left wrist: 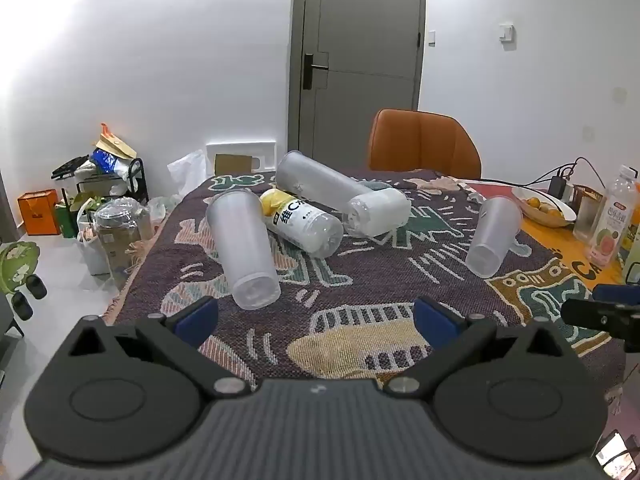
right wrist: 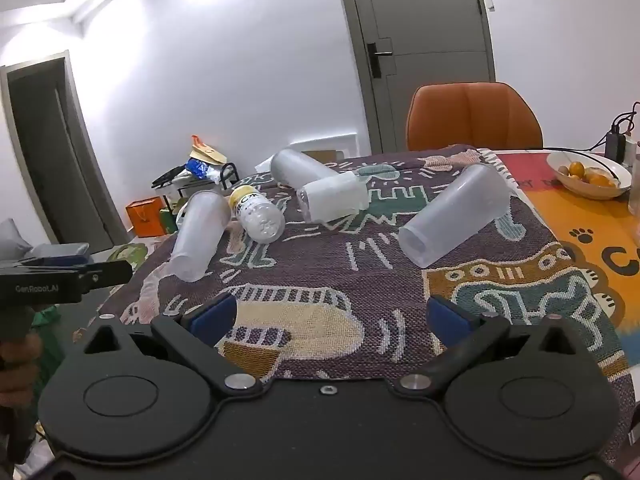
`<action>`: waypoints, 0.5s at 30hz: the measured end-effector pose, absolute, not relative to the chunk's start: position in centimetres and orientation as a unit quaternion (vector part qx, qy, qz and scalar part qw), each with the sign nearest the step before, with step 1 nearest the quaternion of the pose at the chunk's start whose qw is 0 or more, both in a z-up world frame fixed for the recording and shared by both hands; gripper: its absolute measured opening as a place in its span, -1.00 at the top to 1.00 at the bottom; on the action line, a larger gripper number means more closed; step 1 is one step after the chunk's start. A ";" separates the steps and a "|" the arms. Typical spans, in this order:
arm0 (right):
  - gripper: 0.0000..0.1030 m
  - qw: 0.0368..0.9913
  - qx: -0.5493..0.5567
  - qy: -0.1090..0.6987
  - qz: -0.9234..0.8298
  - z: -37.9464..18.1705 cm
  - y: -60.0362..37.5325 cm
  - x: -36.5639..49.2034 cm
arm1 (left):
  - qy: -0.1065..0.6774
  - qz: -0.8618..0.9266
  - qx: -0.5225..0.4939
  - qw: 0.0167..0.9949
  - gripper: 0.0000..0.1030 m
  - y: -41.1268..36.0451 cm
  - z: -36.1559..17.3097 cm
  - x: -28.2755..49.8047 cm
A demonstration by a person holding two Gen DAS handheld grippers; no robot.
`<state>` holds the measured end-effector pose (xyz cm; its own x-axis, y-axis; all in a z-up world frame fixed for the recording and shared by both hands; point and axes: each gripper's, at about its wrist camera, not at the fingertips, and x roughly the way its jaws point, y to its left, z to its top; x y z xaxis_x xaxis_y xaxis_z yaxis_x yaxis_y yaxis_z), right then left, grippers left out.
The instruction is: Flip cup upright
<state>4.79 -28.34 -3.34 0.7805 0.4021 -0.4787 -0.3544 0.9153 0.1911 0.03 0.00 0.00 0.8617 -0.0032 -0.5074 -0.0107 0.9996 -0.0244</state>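
On the left side of the patterned blanket (left wrist: pixel 360 280) a tall frosted cup (left wrist: pixel 242 248) lies on its side, its closed base toward the near edge and its mouth pointing away. Just beside it, touching its upper part, lies a clear bottle (left wrist: pixel 300 222) with a yellow cap and black lettering. Behind the bottle a second frosted cup (left wrist: pixel 316 178) lies tipped over, and next to that a bottle wrapped in a white label (left wrist: pixel 378 212) rests on its side. Further right, well apart from that cluster, a shorter frosted cup (right wrist: pixel 452 216) lies on its side too, base toward the near edge. Beyond the blanket's right border sit a white bowl of oranges (right wrist: pixel 588 178) and a pink-labelled drink bottle (left wrist: pixel 612 216); an orange chair (left wrist: pixel 424 144) stands behind the table. Both tools hang over the near edge, touching nothing: the left gripper (left wrist: pixel 316 322) has its blue-padded fingers spread wide with only cloth between them, and the right gripper (right wrist: pixel 330 318) is likewise wide apart and empty.
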 end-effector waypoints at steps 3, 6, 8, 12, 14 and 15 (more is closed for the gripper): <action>-1.00 0.942 0.045 0.263 0.202 -3.3 -28.3 5.1 | 0.267 0.002 -0.015 0.964 -0.99 -0.2 0.1 0.2; -1.00 0.941 0.052 0.264 0.204 -3.0 -28.4 5.8 | 0.266 0.001 -0.020 0.964 -0.99 0.3 0.2 0.2; -1.00 0.942 0.047 0.261 0.205 -2.8 -28.4 5.4 | 0.259 -0.001 -0.022 0.966 -0.99 0.5 0.2 0.1; -1.00 0.943 0.037 0.260 0.203 -3.0 -27.7 5.2 | 0.262 0.000 -0.021 0.965 -0.99 0.3 0.0 0.2; -1.00 0.944 0.039 0.255 0.207 -3.2 -27.8 5.1 | 0.261 0.000 -0.021 0.965 -0.99 0.3 0.1 0.1; -1.00 0.944 0.039 0.255 0.207 -3.2 -27.8 5.1 | 0.261 0.000 -0.021 0.965 -0.99 0.3 0.0 0.1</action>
<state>5.14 -27.81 -3.24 0.7844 0.4107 -0.4647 -0.3708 0.9112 0.1794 0.07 0.32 0.01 0.8634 -0.0107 -0.5044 -0.0113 0.9991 -0.0406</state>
